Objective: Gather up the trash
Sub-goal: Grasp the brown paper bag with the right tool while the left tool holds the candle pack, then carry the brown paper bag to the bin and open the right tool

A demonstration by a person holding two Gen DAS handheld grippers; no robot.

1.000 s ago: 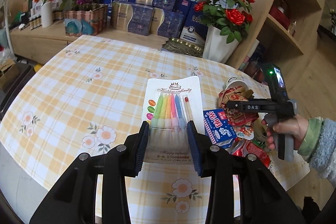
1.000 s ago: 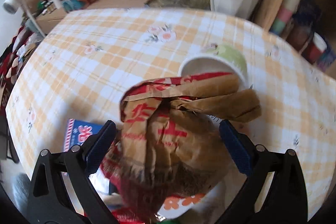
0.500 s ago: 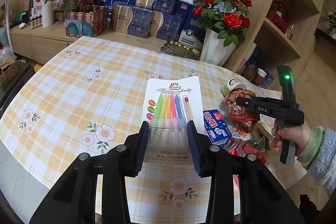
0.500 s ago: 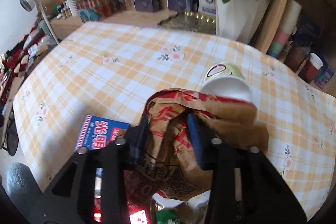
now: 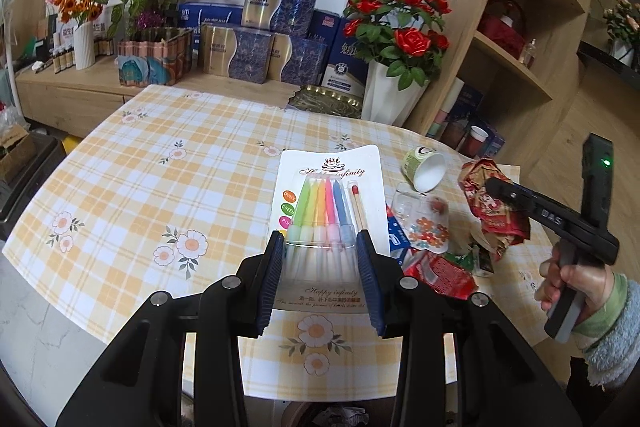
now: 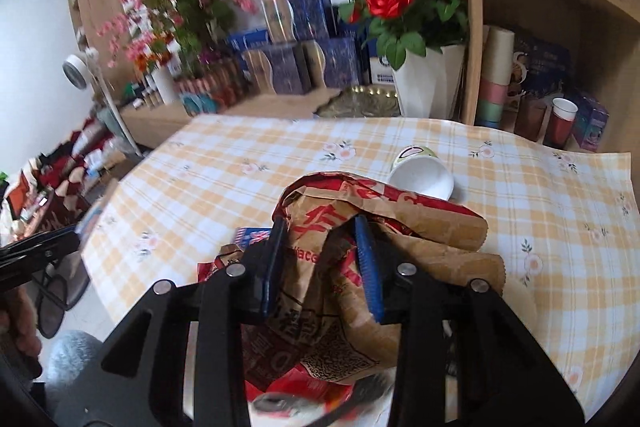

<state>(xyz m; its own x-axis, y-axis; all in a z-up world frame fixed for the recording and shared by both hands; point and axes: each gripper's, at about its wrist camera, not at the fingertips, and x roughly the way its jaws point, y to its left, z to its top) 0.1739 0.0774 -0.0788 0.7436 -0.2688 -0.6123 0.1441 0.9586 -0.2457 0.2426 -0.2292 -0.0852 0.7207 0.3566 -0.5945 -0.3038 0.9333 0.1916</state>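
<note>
Between your left hand-held gripper's [image 5: 320,267] blue ribbed pads sits the candle card [image 5: 328,203], and you're clamped on its clear plastic blister, jaws about a third apart. It's a flat white card with rounded corners, five pastel candles in a row and one red-tipped match beside them. "Happy infinity" is printed in script near the bottom edge, with round stickers reading "ORANGE" and "GREEN" down the left side.

Over on your right, the right hand-held gripper [image 6: 320,259] has just been closing, and its pads now pinch a fold of the crumpled paper bag [image 6: 400,251]. That's brown kraft paper with red printing and a QR code low on its front; the large red characters are too creased to read. From the left wrist view the bag [image 5: 496,211] hangs off the gripper tip, clear above the worktop [image 5: 160,195], and "DAS" shows in white on the gripper's black body.

Below it, more trash stays on the yellow-and-white checked cloth with daisy prints: a white paper cup [image 5: 424,169] tipped on its side with a green outer wall, a clear glass [image 5: 424,223] with an orange flower pattern, a shiny red wrapper [image 5: 440,273], and a blue printed box [image 5: 396,239] partly hidden under the card.
</note>
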